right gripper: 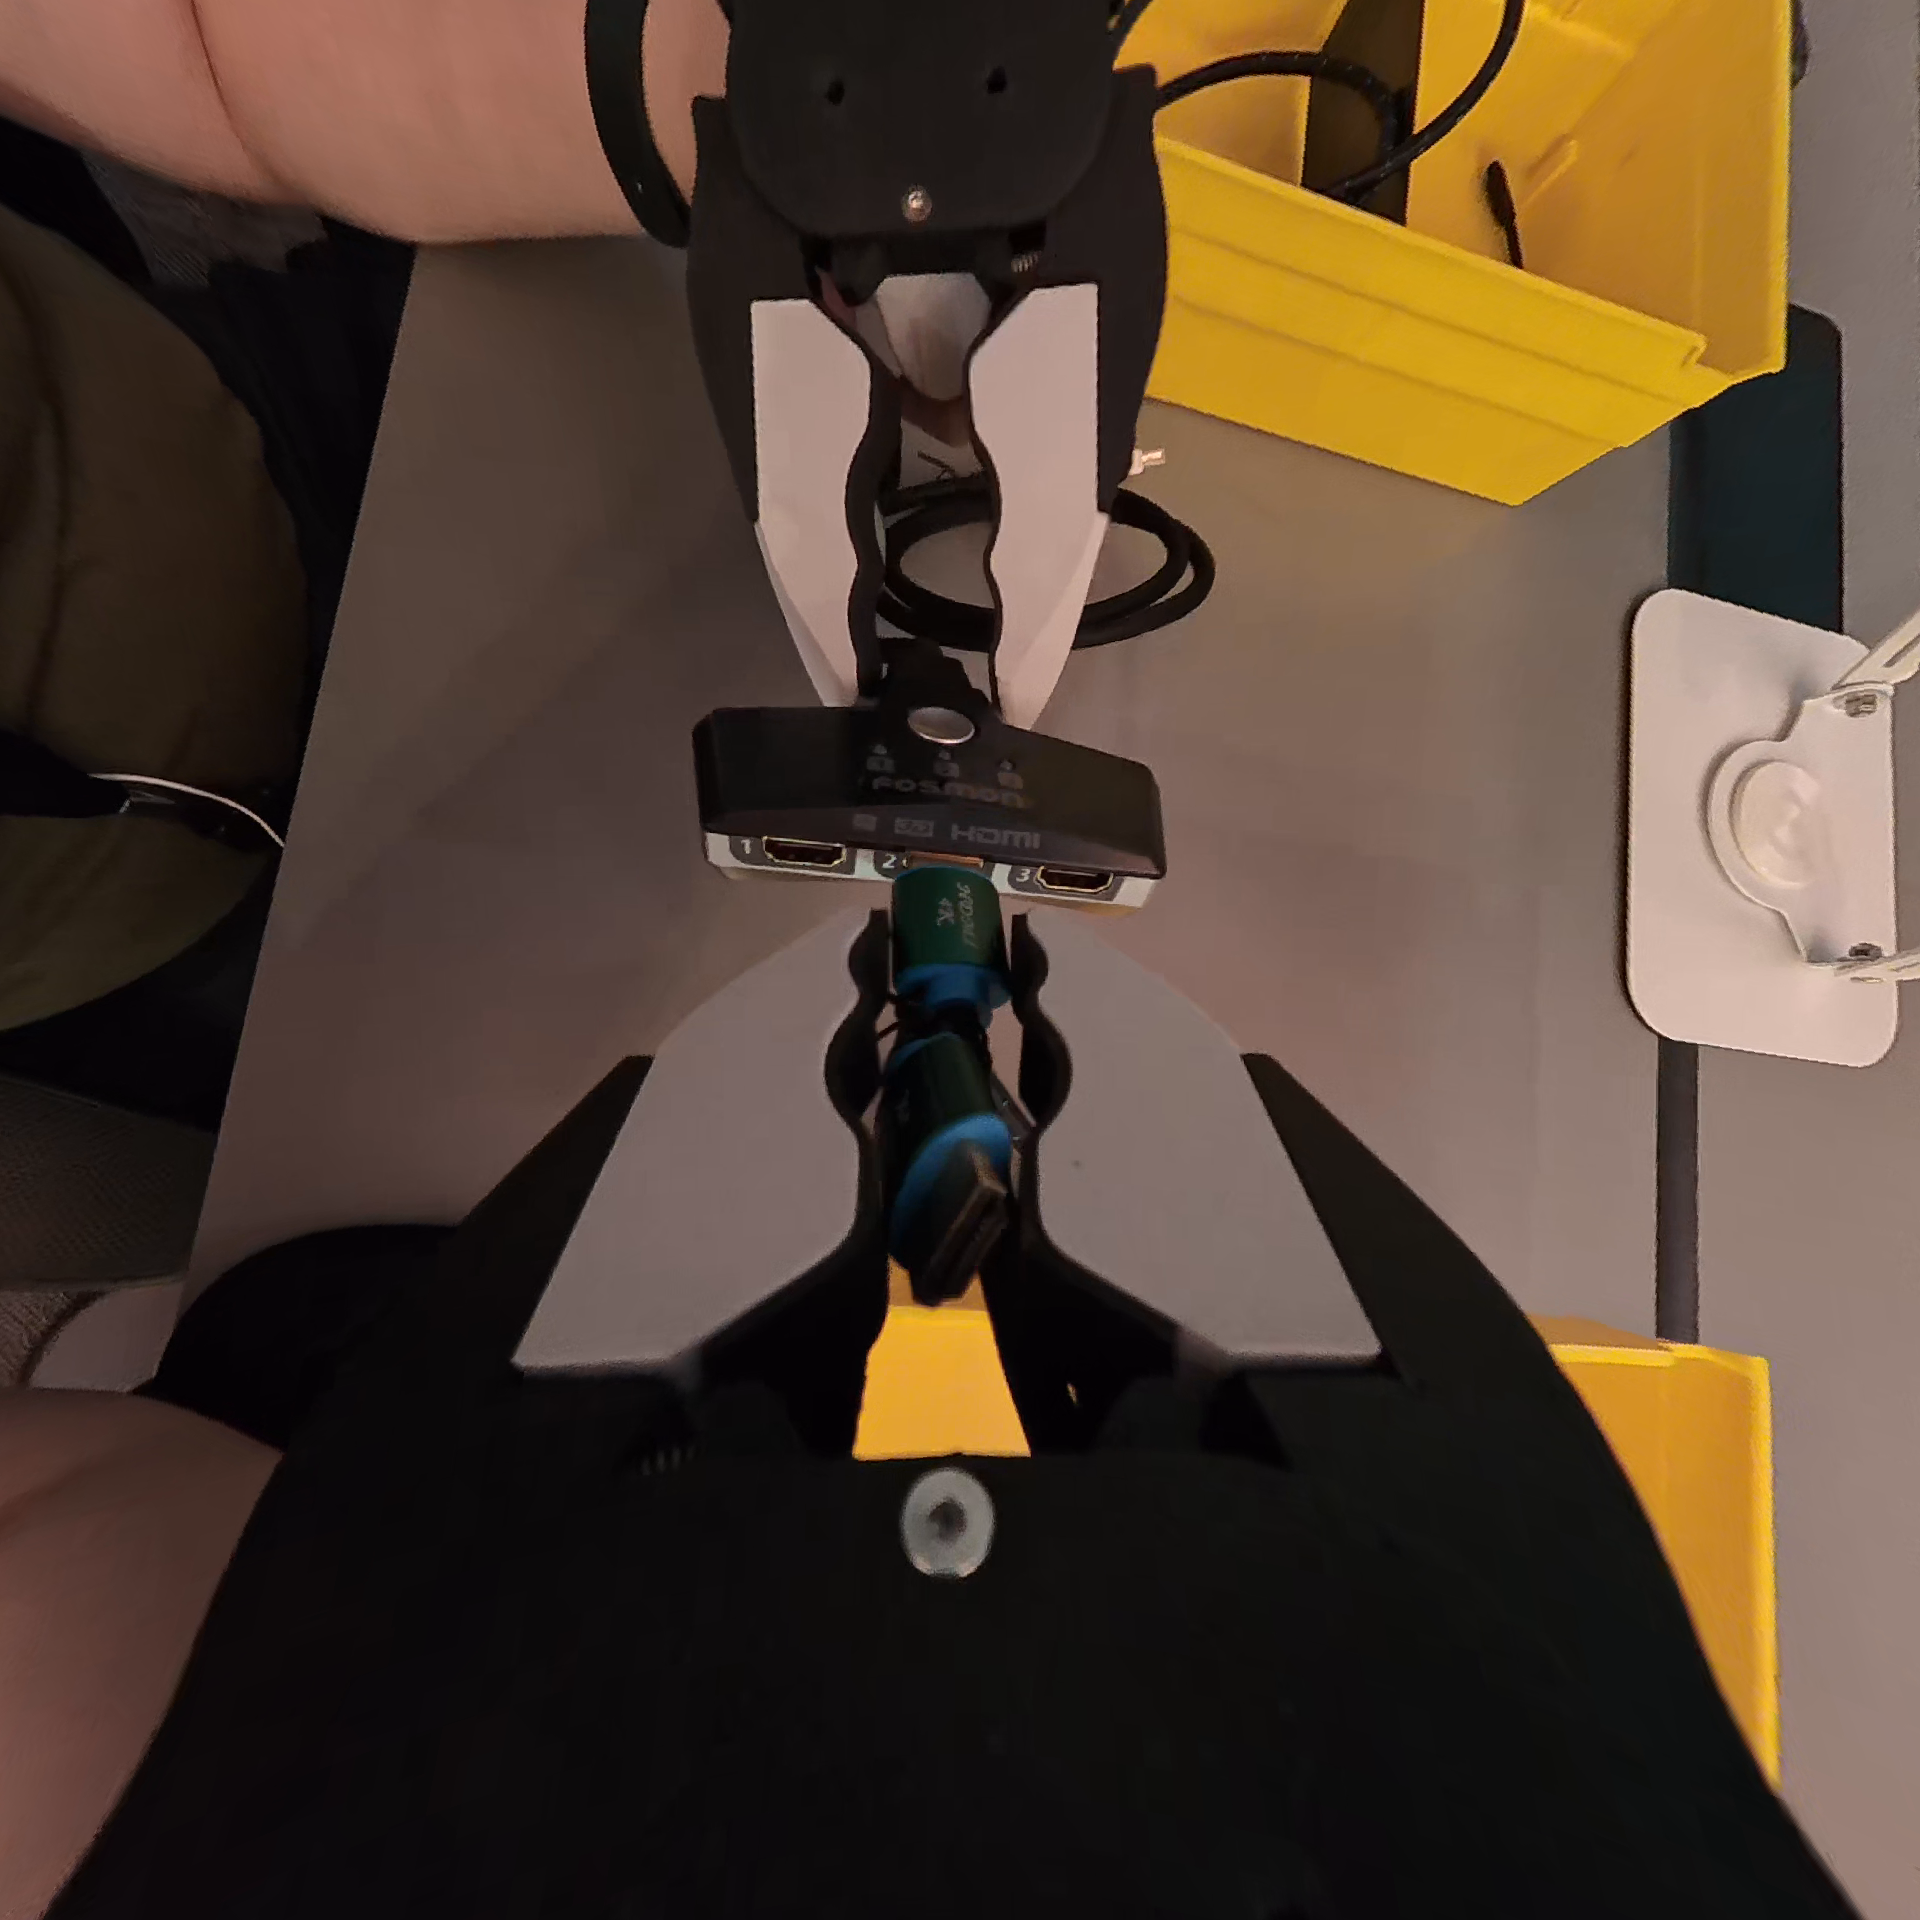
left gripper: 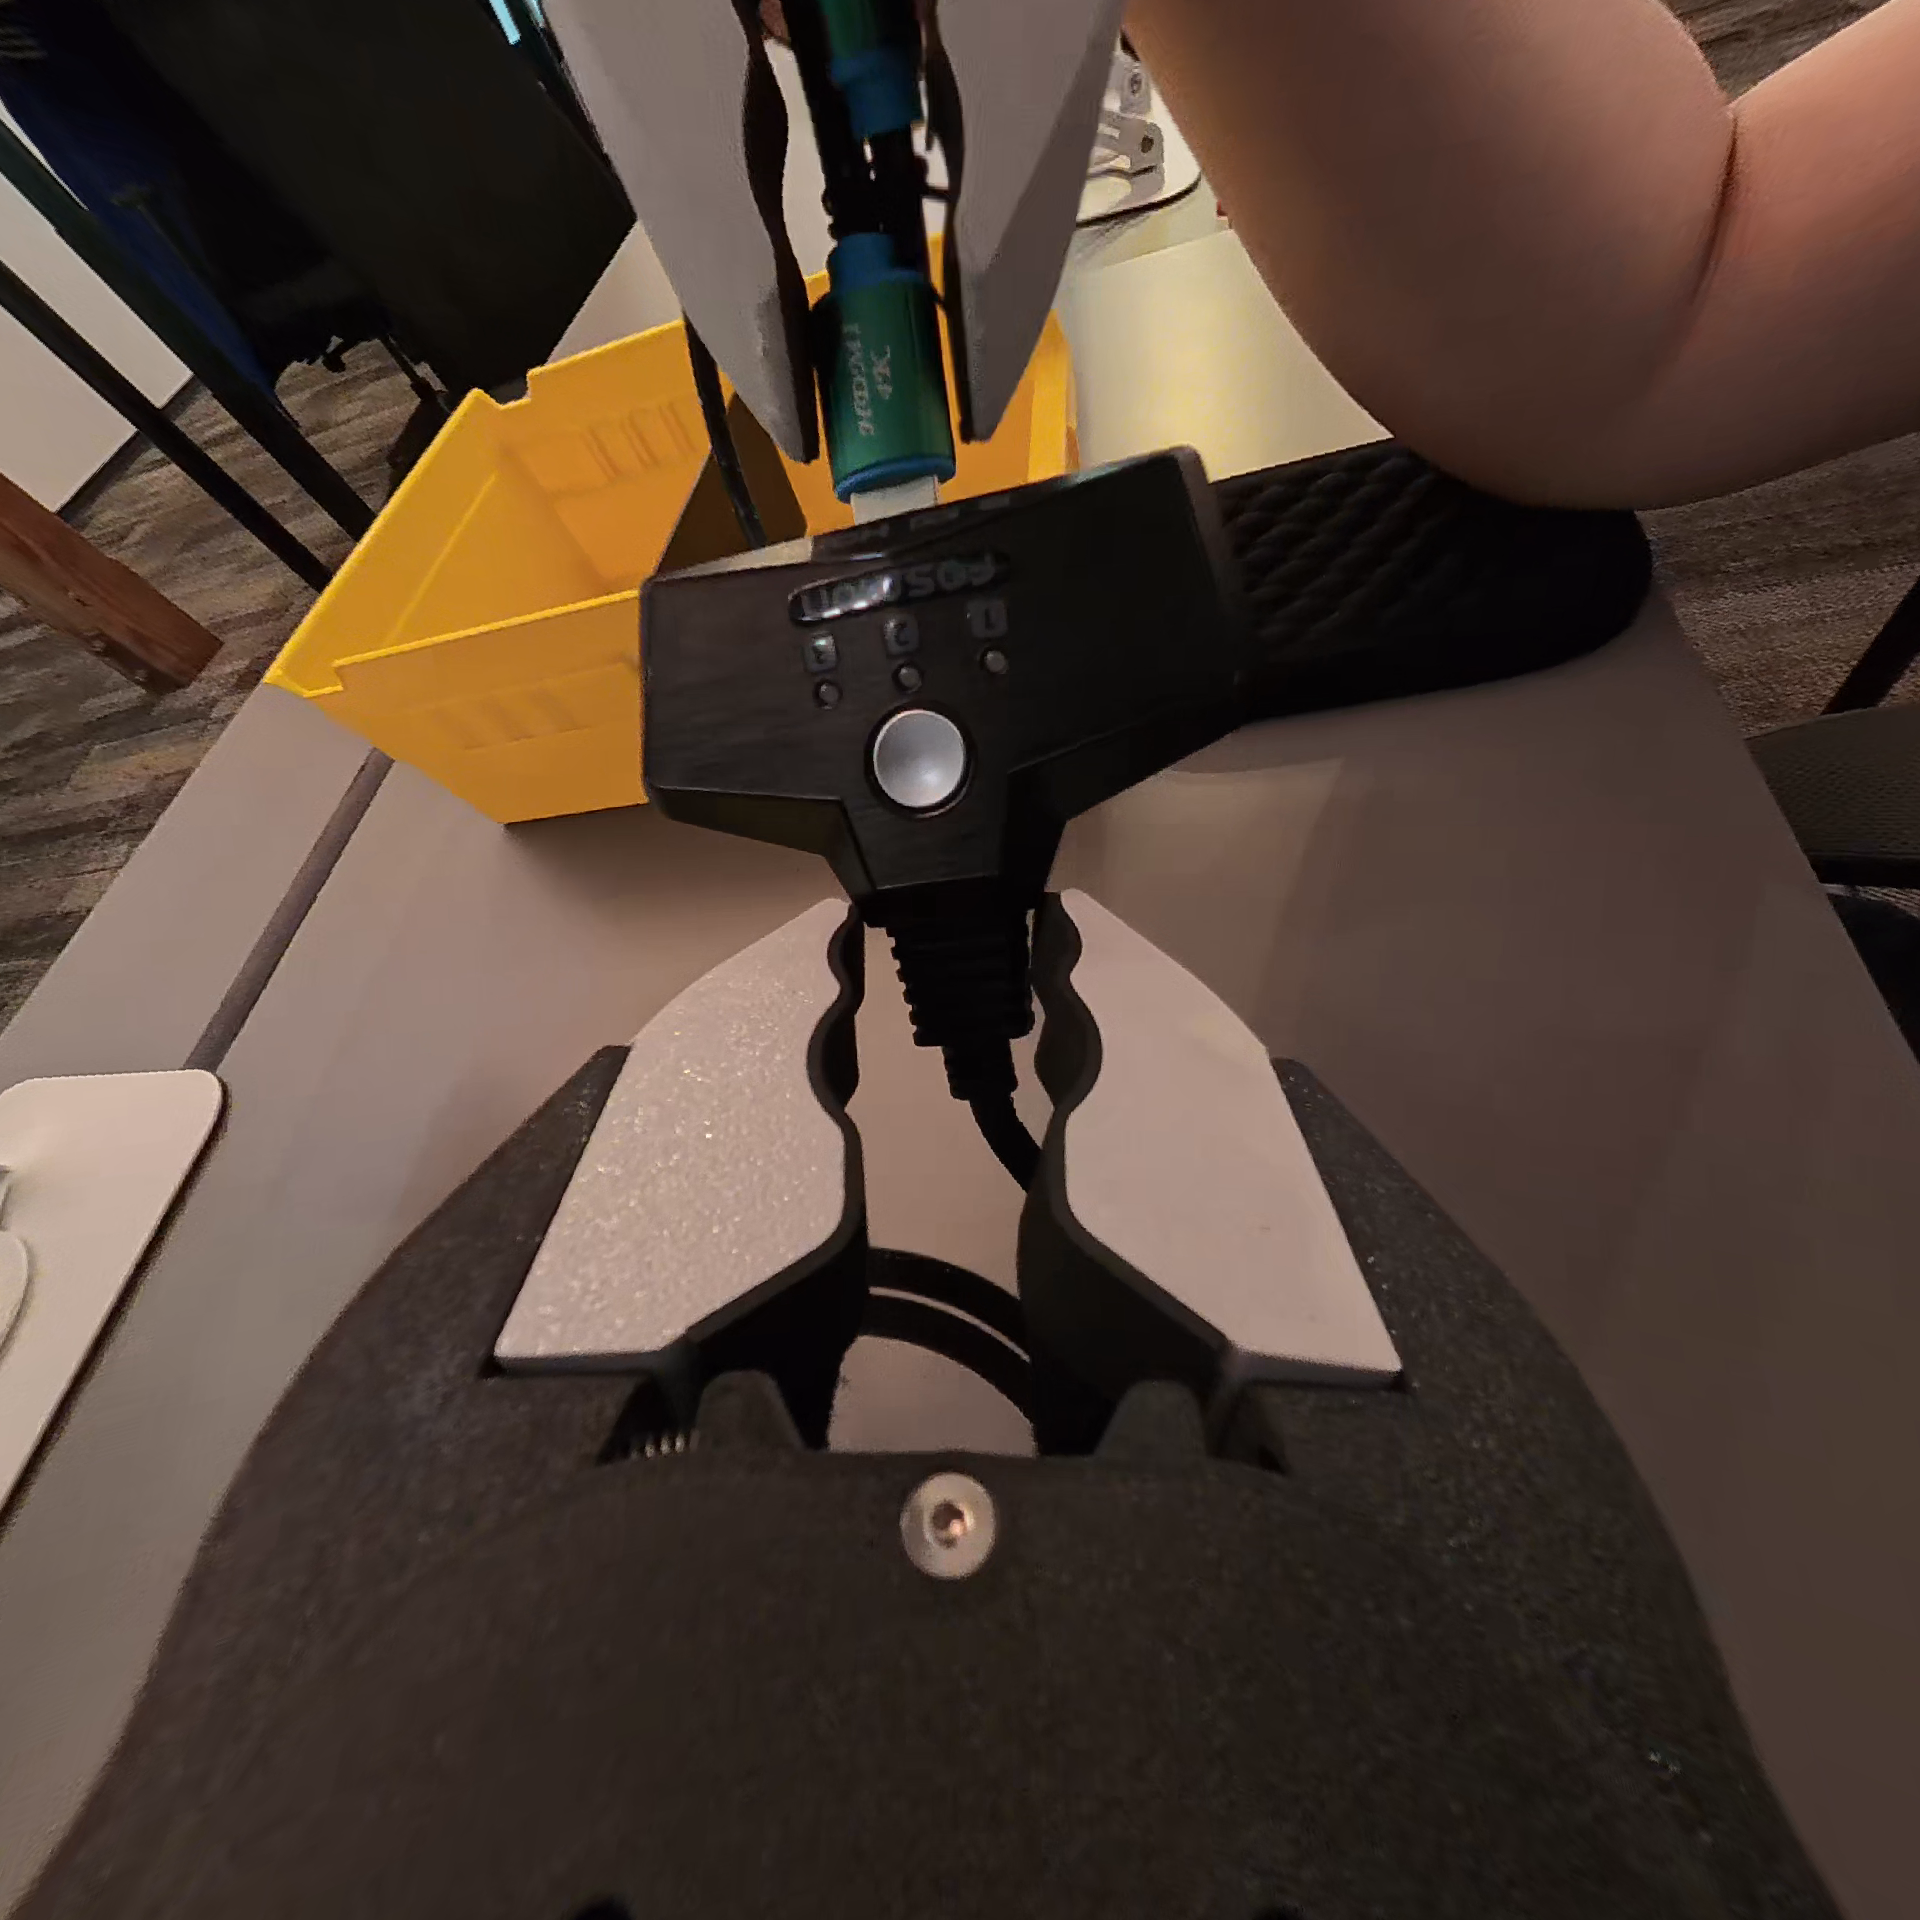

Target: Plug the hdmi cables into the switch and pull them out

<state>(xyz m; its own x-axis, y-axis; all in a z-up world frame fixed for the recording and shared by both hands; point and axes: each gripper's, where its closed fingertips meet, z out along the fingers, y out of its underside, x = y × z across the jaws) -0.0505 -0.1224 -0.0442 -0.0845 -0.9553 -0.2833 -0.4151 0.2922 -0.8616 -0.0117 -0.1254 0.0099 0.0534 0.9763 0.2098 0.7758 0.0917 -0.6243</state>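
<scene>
Left wrist view: left hand-held gripper [left gripper: 948, 914] narrow, pinching ribbed cable neck of black brushed-metal HDMI switch [left gripper: 925, 665], switch over grey bench [left gripper: 1351, 987]. Green metal HDMI plug with blue collar [left gripper: 888, 395] at switch's far edge, held by right hand-held gripper [left gripper: 883, 442]. Yellow plastic bin [left gripper: 499, 634] far left.

Right wrist view: right hand-held gripper [right gripper: 948, 925] narrow, clamped on green plug [right gripper: 948, 920], tip in middle port; side ports empty. Second green plug [right gripper: 951, 1174] lies between fingers nearer camera. Left hand-held gripper [right gripper: 930, 675] beyond switch [right gripper: 930, 805].
</scene>
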